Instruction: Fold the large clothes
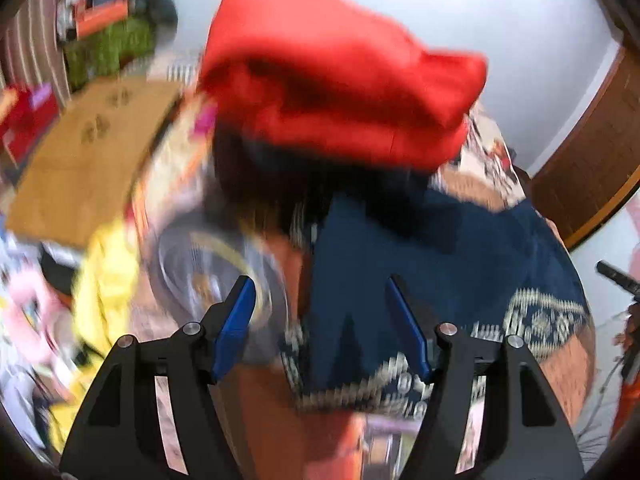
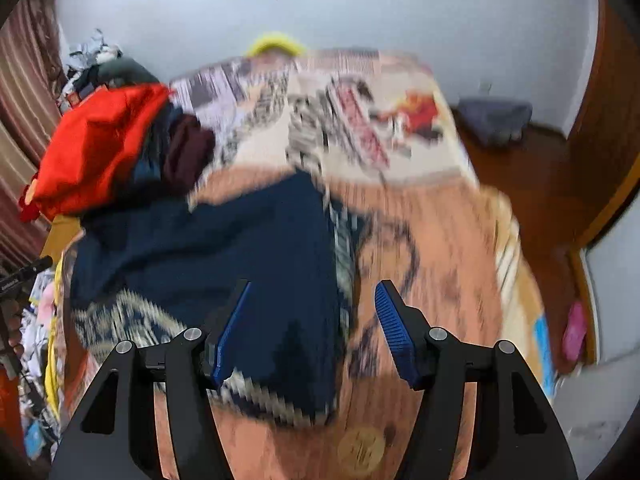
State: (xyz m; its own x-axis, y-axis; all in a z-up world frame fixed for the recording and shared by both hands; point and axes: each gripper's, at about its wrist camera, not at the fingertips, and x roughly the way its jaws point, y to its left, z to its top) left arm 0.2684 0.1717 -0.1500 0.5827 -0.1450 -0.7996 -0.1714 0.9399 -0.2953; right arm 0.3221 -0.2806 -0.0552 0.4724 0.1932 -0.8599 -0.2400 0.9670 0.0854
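A dark blue garment [image 1: 420, 264] with a cream patterned border lies spread on the orange printed bed cover [image 2: 432, 248]. In the right wrist view the same blue garment [image 2: 240, 256] fills the middle left. My left gripper [image 1: 320, 300] hovers over its left edge with the blue pads apart and nothing pinched. My right gripper [image 2: 314, 304] stands over the garment's right edge, jaws apart, cloth below them but not pressed. A red garment [image 1: 340, 80] sits heaped on darker clothes behind the blue one; in the right wrist view the red garment [image 2: 96, 152] is at the left. Both views are motion-blurred.
A brown cardboard sheet [image 1: 88, 160] and a yellow cloth [image 1: 104, 280] lie left of the bed amid clutter. A wooden door [image 1: 592, 152] stands at the right. A grey cushion [image 2: 496, 116] rests on the wooden floor beyond the bed, by the white wall.
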